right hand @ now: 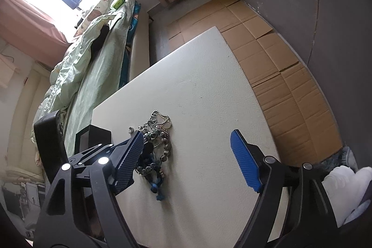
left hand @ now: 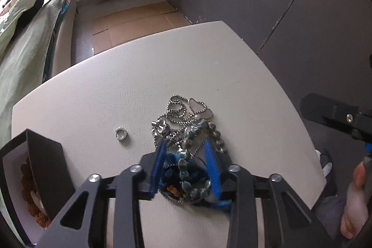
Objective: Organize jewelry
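Note:
A tangled pile of jewelry lies on the white table: silver bead chains, a pale heart pendant, grey-blue bead bracelets and blue tassels. My left gripper is lowered over the pile with its blue fingers on either side of the bead bracelets; they are partly closed around them. A lone silver ring lies left of the pile. My right gripper is open and empty above the table, right of the pile.
A black jewelry box with brown beads inside stands at the table's left edge; it also shows in the right wrist view. A bed lies beyond the table. Flattened cardboard covers the floor.

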A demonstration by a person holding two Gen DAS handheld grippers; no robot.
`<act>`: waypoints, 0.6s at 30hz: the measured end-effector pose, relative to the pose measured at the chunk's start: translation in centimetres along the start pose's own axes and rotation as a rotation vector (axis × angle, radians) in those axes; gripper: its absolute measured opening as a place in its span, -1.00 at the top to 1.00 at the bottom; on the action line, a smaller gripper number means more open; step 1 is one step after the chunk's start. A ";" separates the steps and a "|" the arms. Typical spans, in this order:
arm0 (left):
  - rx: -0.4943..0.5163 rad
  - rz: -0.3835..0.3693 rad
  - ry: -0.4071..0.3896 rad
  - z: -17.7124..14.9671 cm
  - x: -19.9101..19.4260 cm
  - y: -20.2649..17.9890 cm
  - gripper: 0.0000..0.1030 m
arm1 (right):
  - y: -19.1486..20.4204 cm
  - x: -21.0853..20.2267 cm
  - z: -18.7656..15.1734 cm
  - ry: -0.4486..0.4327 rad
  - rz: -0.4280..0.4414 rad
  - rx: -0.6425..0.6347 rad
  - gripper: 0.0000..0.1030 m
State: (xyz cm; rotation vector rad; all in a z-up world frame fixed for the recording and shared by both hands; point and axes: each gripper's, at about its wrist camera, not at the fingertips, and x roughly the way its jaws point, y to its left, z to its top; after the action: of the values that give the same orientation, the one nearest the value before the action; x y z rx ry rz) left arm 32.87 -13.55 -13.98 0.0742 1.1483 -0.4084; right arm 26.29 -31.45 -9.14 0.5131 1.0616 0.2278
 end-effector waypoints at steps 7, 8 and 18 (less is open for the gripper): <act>0.021 0.003 -0.022 0.0 -0.4 -0.2 0.86 | 0.6 1.2 0.0 0.023 -0.015 -0.014 -0.50; 0.020 -0.004 -0.032 0.0 -0.8 -0.1 0.86 | 0.8 1.3 0.0 0.027 -0.018 -0.019 -0.50; -0.074 -0.090 -0.109 0.0 -4.7 2.2 0.86 | 2.1 2.5 -0.3 0.044 -0.016 -0.029 -0.50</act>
State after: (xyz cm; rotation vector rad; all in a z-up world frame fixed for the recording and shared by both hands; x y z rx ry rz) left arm 32.06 -10.20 -10.12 -0.0641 1.0608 -0.4445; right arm 27.33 -28.55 -10.12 0.4747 1.1035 0.2410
